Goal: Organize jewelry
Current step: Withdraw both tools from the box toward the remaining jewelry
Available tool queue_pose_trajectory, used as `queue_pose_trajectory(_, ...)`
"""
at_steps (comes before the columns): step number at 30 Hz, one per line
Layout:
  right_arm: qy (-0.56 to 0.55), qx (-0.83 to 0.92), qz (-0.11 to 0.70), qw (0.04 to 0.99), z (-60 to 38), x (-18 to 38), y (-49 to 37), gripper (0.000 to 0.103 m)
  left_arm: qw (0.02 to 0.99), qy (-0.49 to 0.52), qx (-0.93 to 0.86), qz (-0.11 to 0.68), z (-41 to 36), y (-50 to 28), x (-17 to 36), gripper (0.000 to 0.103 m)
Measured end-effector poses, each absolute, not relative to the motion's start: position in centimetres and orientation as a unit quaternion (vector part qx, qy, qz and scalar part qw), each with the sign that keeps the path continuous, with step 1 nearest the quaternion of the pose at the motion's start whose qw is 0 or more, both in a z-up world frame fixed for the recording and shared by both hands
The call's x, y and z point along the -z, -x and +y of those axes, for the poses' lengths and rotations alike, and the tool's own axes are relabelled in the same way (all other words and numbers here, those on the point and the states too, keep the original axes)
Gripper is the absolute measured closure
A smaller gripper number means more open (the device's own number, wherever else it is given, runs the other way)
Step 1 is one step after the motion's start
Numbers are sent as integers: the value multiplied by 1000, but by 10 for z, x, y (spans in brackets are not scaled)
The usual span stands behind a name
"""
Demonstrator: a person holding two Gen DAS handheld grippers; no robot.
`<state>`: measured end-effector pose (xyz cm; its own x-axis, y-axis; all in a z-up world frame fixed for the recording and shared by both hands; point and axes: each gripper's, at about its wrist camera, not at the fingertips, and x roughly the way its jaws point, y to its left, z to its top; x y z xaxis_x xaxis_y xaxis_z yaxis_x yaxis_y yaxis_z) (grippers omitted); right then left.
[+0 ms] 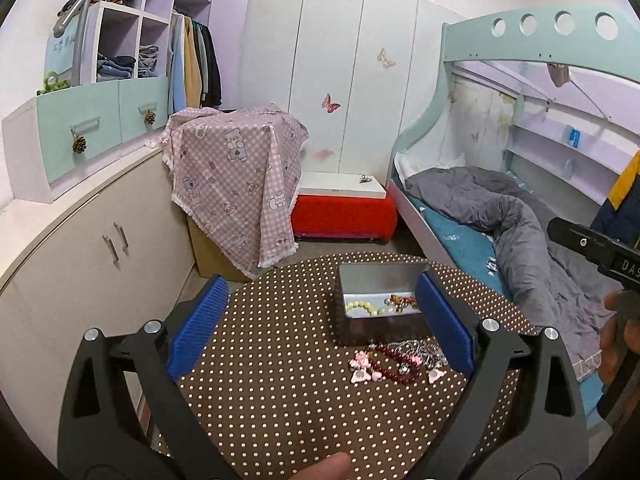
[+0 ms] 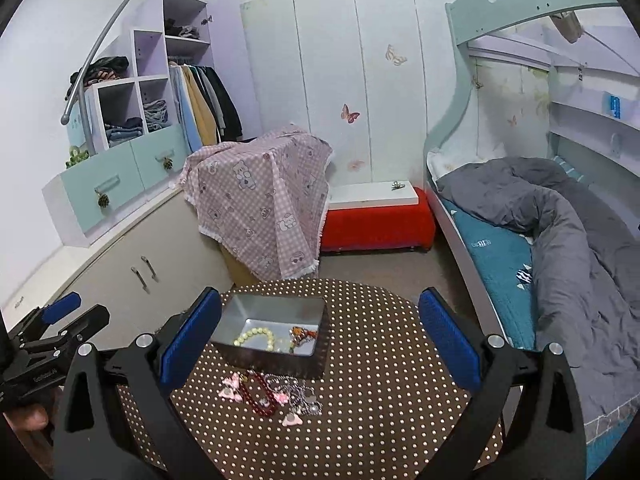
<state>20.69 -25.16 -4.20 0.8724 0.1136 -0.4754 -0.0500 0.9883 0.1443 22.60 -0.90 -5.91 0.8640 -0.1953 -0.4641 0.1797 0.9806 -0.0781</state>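
Observation:
An open metal tin (image 1: pixel 360 280) (image 2: pixel 256 312) stands on the round brown polka-dot table (image 1: pixel 280 380) (image 2: pixel 380 360). Inside lie a pale green bead bracelet (image 1: pixel 362 307) (image 2: pixel 258 336) and a small orange-red piece (image 1: pixel 402 301) (image 2: pixel 305 334). In front of the tin lies a pile: a dark red bead bracelet (image 1: pixel 394 362) (image 2: pixel 256 394), pink charm pieces (image 1: pixel 362 366) (image 2: pixel 230 387) and a silver chain (image 1: pixel 420 349) (image 2: pixel 298 394). My left gripper (image 1: pixel 322 304) is open and empty above the table. My right gripper (image 2: pixel 320 322) is open and empty too.
A bed with a grey duvet (image 2: pixel 560 232) stands to the right. A cabinet (image 1: pixel 100 240) runs along the left. A box under a pink checked cloth (image 1: pixel 236 168) and a red bench (image 1: pixel 344 212) stand behind the table. The other gripper shows at each view's edge (image 1: pixel 600 248) (image 2: pixel 48 328).

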Motion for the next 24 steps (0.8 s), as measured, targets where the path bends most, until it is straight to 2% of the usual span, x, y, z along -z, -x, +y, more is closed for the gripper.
queue_pose_trajectory(7, -60, -37, 272, 960, -255, 63, -202, 8, 960, 7, 87, 265, -8, -226, 81, 10)
queue_pose_trajectory(24, -47, -52, 352, 933, -238, 124, -203, 8, 919, -53, 94, 379, -43, -261, 186, 11)
